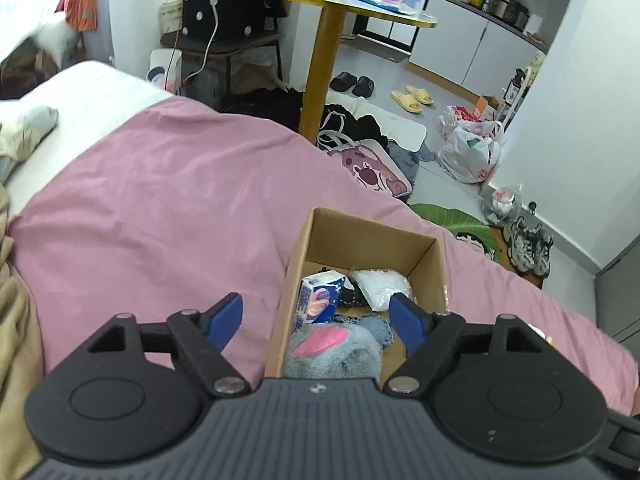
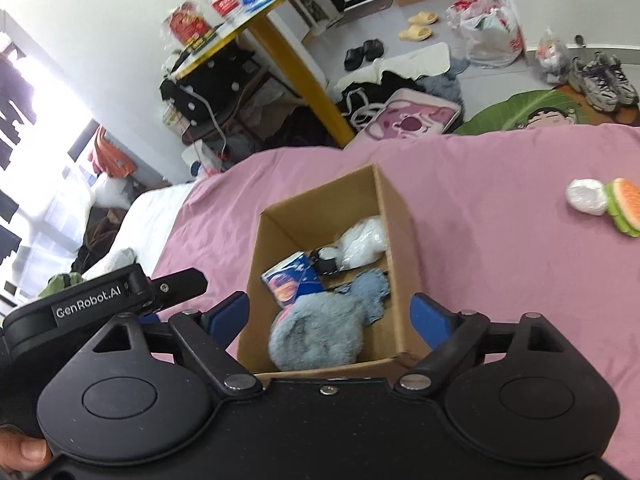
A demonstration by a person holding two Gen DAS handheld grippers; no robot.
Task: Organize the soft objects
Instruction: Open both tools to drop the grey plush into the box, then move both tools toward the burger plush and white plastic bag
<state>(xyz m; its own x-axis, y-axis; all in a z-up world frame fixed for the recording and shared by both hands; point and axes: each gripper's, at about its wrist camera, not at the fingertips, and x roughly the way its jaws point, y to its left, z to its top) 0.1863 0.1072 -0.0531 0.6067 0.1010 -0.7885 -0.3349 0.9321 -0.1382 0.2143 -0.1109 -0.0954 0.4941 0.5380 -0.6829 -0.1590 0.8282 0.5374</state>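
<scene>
Soft objects sat packed in an open cardboard box [image 2: 394, 236] on the pink bedspread [image 1: 160, 200], low in the middle of both frames. Nearest the cameras lay a grey plush toy [image 2: 316, 336] with a pink patch; behind it were a blue tissue pack [image 2: 292, 278], a small black item and a white crinkly bag [image 2: 362, 242] toward the far wall of the box. The left tool [image 1: 316, 318] hovered over the near end of the box, its blue fingers [image 1: 226, 316] spread wide and holding nothing. The right tool [image 2: 330, 316] was likewise spread wide and empty, straddling the near rim, with the left tool's black body at the lower left of its frame. At the right edge of the right wrist view, well apart from the box, a burger-shaped toy [image 2: 624, 208] lay touching a white round object [image 2: 586, 196] on the bedspread. Farther off, in the upper part of both frames, a round yellow-legged tabletop [image 1: 336, 4] stood above slippers, bags and clothes on the floor
</scene>
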